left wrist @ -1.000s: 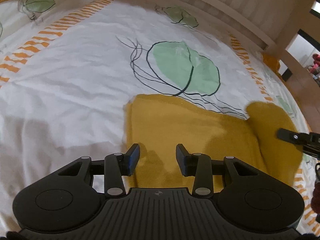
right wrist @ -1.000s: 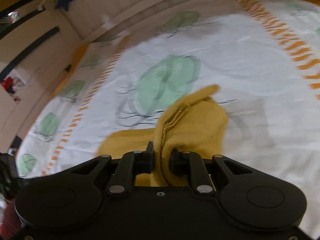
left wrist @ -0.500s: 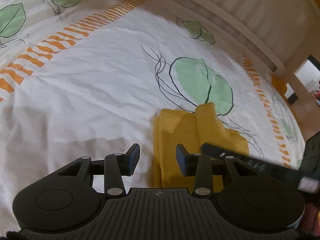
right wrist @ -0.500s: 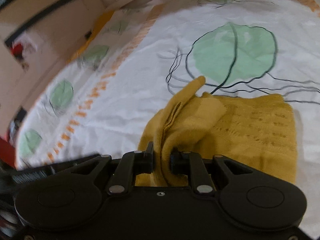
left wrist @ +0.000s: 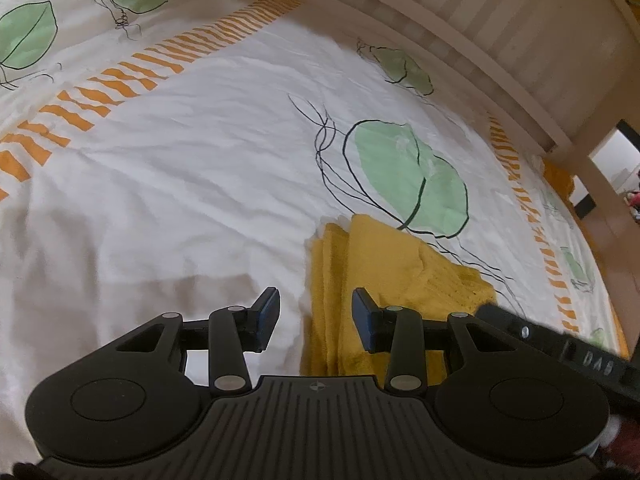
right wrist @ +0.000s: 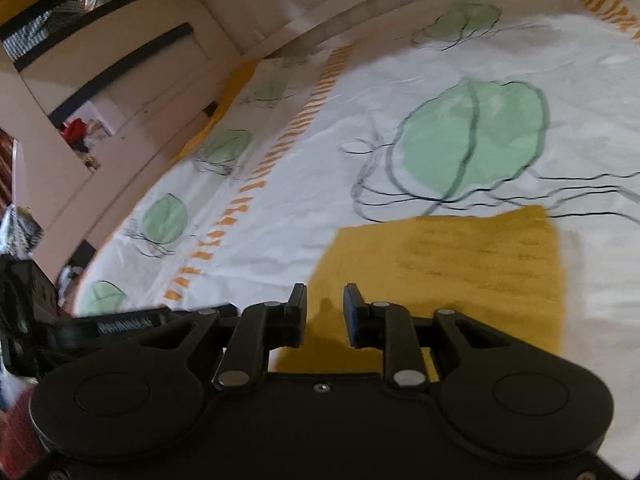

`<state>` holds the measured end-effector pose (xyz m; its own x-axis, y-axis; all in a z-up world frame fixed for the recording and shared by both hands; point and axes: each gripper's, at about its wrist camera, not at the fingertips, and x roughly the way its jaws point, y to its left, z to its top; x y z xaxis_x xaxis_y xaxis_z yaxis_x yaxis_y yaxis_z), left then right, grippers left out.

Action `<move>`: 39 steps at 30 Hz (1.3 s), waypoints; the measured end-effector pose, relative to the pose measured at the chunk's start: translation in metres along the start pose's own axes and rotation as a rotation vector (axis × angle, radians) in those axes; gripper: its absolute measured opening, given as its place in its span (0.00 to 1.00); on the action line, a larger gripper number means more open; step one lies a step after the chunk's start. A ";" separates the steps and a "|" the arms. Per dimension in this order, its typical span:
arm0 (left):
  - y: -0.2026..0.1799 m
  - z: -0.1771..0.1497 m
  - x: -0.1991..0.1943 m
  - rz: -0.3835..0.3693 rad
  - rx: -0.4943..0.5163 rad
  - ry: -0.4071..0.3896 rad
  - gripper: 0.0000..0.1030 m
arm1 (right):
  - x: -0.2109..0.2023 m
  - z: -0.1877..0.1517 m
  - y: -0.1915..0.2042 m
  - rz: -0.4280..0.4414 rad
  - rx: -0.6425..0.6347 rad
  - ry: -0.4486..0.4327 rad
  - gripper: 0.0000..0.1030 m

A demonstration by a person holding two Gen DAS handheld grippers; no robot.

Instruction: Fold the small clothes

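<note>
**Mustard knit folded flat on the sheet**

While the right gripper point(right wrist: 325, 314) hangs over its near edge with jaws opening and nothing between them, the knit point(right wrist: 460, 264) lies as a flat mustard rectangle on the sheet point(right wrist: 400, 80) — layered folds stacked at its 9 o'clock edge, a green leaf point(left wrist: 408, 176) at 12. The left gripper point(left wrist: 315, 318) gapes empty beside it.

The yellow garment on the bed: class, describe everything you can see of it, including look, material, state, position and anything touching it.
The yellow garment is mustard-coloured and looks knitted, with rows of small openwork marks across its top layer. It lies folded flat into a rough rectangle on the white leaf-print bedsheet, just below a large green leaf. The left wrist view shows several stacked layers along its left edge. Neither gripper holds it: the left gripper is open above that edge, and the right gripper, jaws opening, has no cloth between its fingers.
</note>
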<state>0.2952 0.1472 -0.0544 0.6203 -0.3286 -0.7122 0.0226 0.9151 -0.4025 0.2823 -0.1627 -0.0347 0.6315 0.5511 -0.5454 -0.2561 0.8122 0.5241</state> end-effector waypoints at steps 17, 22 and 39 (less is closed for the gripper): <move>-0.012 -0.027 0.017 -0.176 0.026 0.162 0.37 | -0.027 -0.098 0.048 -0.082 -0.428 0.047 0.40; -0.013 -0.027 0.017 -0.137 0.042 0.146 0.37 | -0.015 -0.114 0.074 -0.106 -0.625 0.054 0.42; -0.007 -0.019 0.012 -0.066 0.068 0.098 0.37 | 0.017 -0.129 0.097 -0.131 -0.903 0.052 0.08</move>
<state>0.2878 0.1322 -0.0710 0.5363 -0.4066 -0.7396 0.1162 0.9035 -0.4125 0.1731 -0.0499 -0.0774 0.6678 0.4344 -0.6045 -0.6740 0.6975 -0.2433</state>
